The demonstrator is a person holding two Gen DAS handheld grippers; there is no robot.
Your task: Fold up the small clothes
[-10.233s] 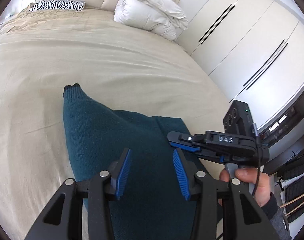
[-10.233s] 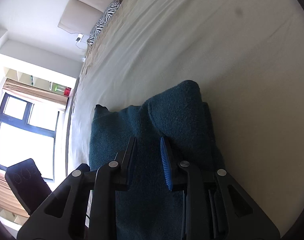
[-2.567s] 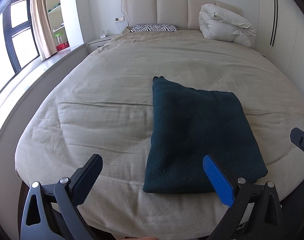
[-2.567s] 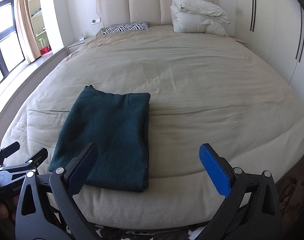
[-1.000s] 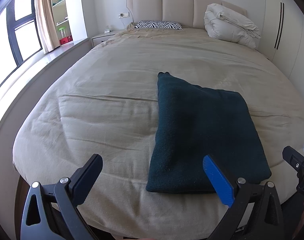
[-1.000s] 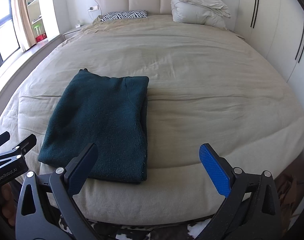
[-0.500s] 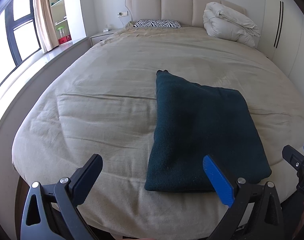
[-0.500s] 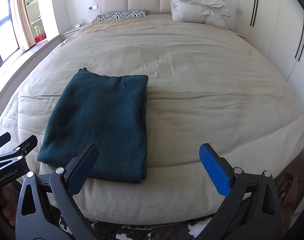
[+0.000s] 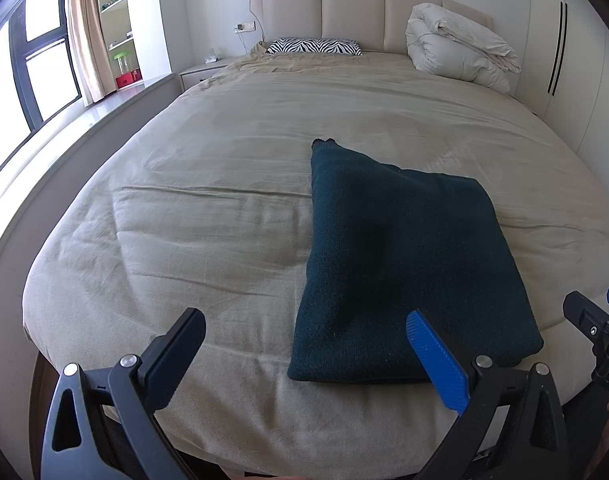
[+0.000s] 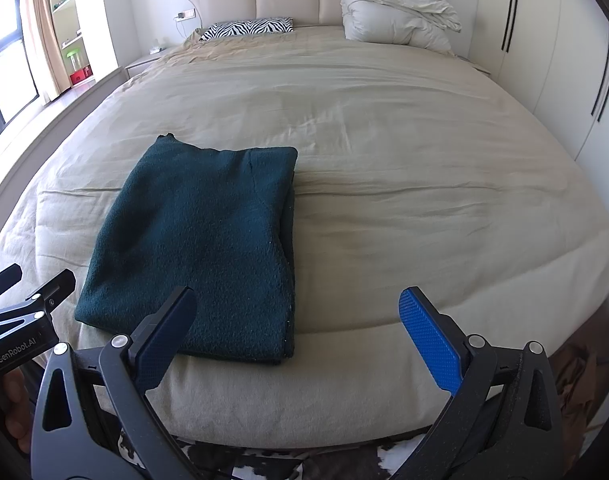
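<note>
A dark teal knitted garment [image 9: 404,256] lies folded into a rectangle on the beige bed [image 9: 208,216], near its foot edge. It also shows in the right wrist view [image 10: 200,248]. My left gripper [image 9: 306,344] is wide open and empty, held back from the bed's foot, just before the garment's near left corner. My right gripper [image 10: 298,328] is wide open and empty, before the garment's near right corner. Neither touches the garment.
A zebra-print pillow [image 9: 314,46] and a rolled white duvet [image 9: 456,52] lie at the headboard. White wardrobes [image 10: 564,52] stand along the right. A window [image 9: 36,76], curtain and shelf stand on the left. A cowhide rug [image 10: 264,464] lies below the bed's foot.
Both grippers let go of the garment and pulled back from the bed, opening wide. In the last second they have barely moved. The garment lies still.
</note>
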